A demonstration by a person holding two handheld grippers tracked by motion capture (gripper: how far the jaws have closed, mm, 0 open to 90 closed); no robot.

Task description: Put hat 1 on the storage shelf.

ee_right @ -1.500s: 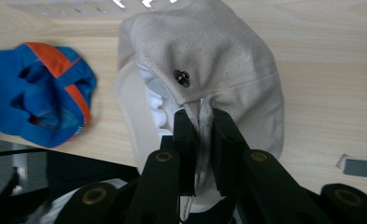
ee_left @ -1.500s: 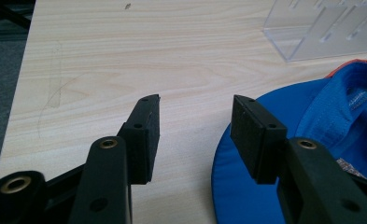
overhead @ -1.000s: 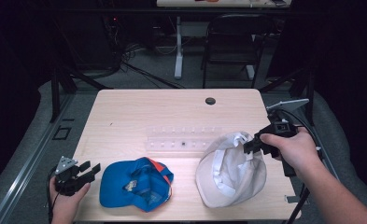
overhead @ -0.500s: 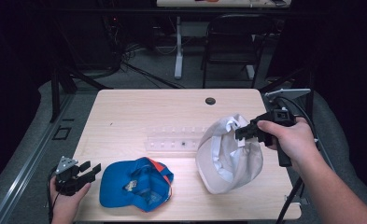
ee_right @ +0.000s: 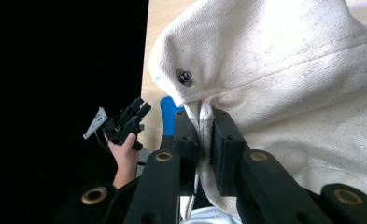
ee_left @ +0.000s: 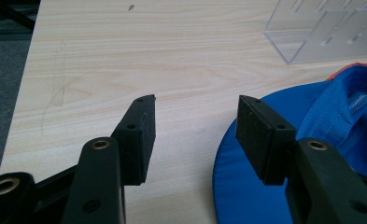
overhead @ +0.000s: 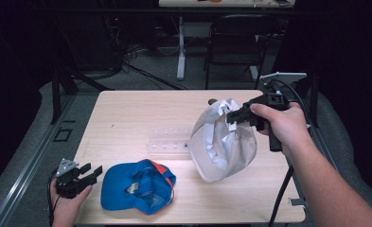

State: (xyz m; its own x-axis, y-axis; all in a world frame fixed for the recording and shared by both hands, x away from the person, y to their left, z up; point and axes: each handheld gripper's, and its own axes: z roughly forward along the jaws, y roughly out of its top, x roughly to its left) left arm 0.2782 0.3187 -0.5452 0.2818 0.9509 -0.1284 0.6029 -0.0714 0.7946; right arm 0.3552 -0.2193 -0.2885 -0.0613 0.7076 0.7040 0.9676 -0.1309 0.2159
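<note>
My right gripper (overhead: 232, 116) is shut on the rim of a white cap (overhead: 221, 146), which hangs tilted with its lower edge near the table. In the right gripper view the pads (ee_right: 225, 149) pinch the cap's cream fabric (ee_right: 288, 70) beside a metal stud. A blue cap (overhead: 136, 187) with orange trim lies upside down at the front left. My left gripper (overhead: 88, 172) rests just left of the blue cap. Its jaws have just been opening and stand open with nothing between them. In the left gripper view (ee_left: 195, 116) the right pad is above the blue brim (ee_left: 349, 112).
A clear plastic rack (overhead: 167, 142) lies mid-table between the caps, seen again in the left gripper view (ee_left: 326, 28). The wooden table (overhead: 141, 109) has a small dark disc near its far edge. A chair (overhead: 240, 38) and table legs stand beyond.
My right gripper has risen and moved slightly left with the white cap, lifting it from lying on the table to hanging. The left hand has stayed in place.
</note>
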